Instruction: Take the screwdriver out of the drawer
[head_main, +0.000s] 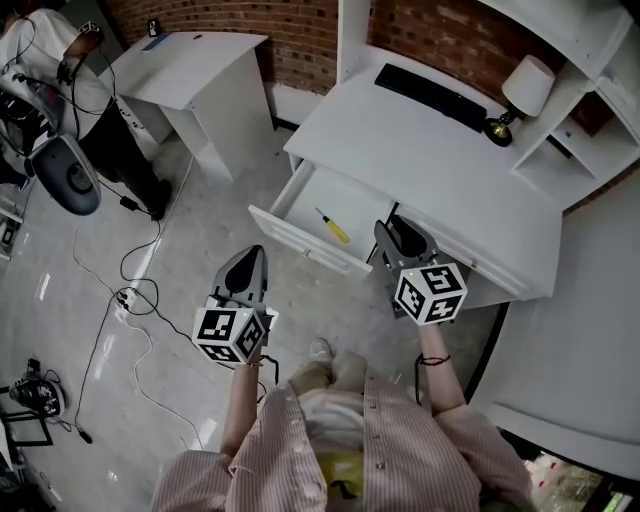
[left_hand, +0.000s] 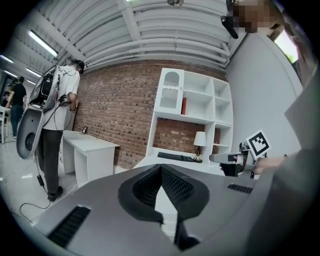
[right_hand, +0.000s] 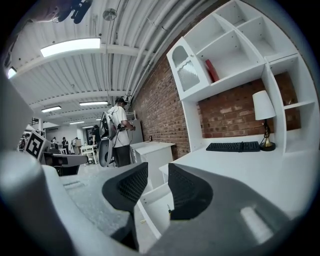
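Observation:
The screwdriver (head_main: 332, 227), yellow-handled, lies slantwise inside the open white drawer (head_main: 296, 232) of the white desk (head_main: 430, 150). My right gripper (head_main: 397, 232) hovers just right of the drawer's front, its jaws open and nothing between them; the gap shows in the right gripper view (right_hand: 157, 172), with the drawer (right_hand: 156, 199) beyond. My left gripper (head_main: 254, 258) hangs over the floor, left of and below the drawer front, apart from it. Its jaws meet at the tips and hold nothing (left_hand: 161, 169). Each gripper shows in the other's view: the right gripper (left_hand: 234, 161), the left gripper (right_hand: 60, 161).
On the desk lie a black keyboard (head_main: 430, 95) and a lamp (head_main: 522, 92), with white shelves (head_main: 590, 110) at the right. A second white desk (head_main: 195, 70), an office chair (head_main: 65, 175), a standing person (head_main: 50, 45) and floor cables (head_main: 130, 300) are at the left.

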